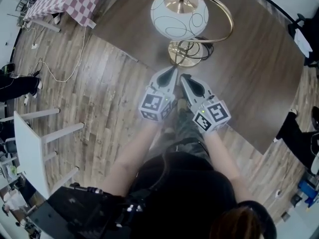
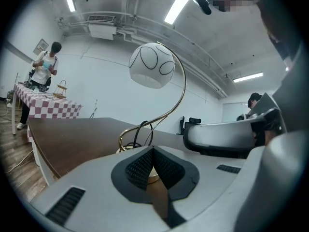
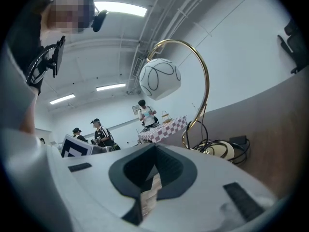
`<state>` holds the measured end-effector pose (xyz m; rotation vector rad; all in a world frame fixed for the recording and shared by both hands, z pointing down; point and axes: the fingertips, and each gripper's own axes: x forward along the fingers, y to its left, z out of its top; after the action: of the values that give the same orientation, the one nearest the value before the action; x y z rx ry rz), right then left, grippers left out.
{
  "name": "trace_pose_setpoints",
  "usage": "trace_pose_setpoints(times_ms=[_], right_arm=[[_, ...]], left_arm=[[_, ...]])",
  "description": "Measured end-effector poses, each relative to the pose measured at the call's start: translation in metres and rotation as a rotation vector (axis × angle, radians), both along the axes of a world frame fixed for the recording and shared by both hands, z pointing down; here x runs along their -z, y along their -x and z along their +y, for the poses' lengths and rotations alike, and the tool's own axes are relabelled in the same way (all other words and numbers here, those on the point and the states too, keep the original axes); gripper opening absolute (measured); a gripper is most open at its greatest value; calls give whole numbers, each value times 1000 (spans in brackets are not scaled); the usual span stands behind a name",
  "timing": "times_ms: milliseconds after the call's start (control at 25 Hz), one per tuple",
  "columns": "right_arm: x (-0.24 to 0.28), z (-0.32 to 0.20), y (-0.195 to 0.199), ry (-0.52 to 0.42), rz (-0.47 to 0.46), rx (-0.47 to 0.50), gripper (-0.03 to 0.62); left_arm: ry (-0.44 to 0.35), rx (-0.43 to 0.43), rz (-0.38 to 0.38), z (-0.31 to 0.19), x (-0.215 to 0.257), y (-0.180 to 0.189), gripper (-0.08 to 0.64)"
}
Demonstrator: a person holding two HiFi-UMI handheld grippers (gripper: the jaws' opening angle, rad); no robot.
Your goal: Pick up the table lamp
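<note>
Left gripper (image 2: 153, 151) jaws closed together, nothing between them; right gripper (image 3: 155, 150) jaws likewise pressed together, empty. Both sit side by side at the near edge of the dark wood table (image 1: 259, 83), tips pointing at the table lamp (image 1: 179, 14), close to its round brass base (image 1: 183, 56); contact can't be told. Lamp stands upright, white globe shade hanging from a curved gold arm; black cord (image 1: 203, 48) coiled at the base; checked-cloth table (image 1: 70, 1) well beyond; wood floor (image 1: 99, 108) underneath.
</note>
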<state>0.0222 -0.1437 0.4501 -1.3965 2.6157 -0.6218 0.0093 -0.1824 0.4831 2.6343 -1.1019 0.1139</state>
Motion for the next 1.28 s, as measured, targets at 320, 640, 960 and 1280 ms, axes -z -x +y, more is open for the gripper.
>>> trace_pose_setpoints(times_ms=[320,640,960,1280], right_arm=[[-15,-19,0,13,-25,-3,2],[-25,-39,-23,10,-36,-58,2],[-28,-49,-34,-1,-46,-81,2],[-29,-51,-40,-2,-53,-82,2]], left_arm=[[-6,31,-19,-23,-16,4,3],[-11,111,-17,-50,-29,12,43],[-29,159,-27,-78,-34,10,86],[-47,177,-77,-99,-35,4,98]])
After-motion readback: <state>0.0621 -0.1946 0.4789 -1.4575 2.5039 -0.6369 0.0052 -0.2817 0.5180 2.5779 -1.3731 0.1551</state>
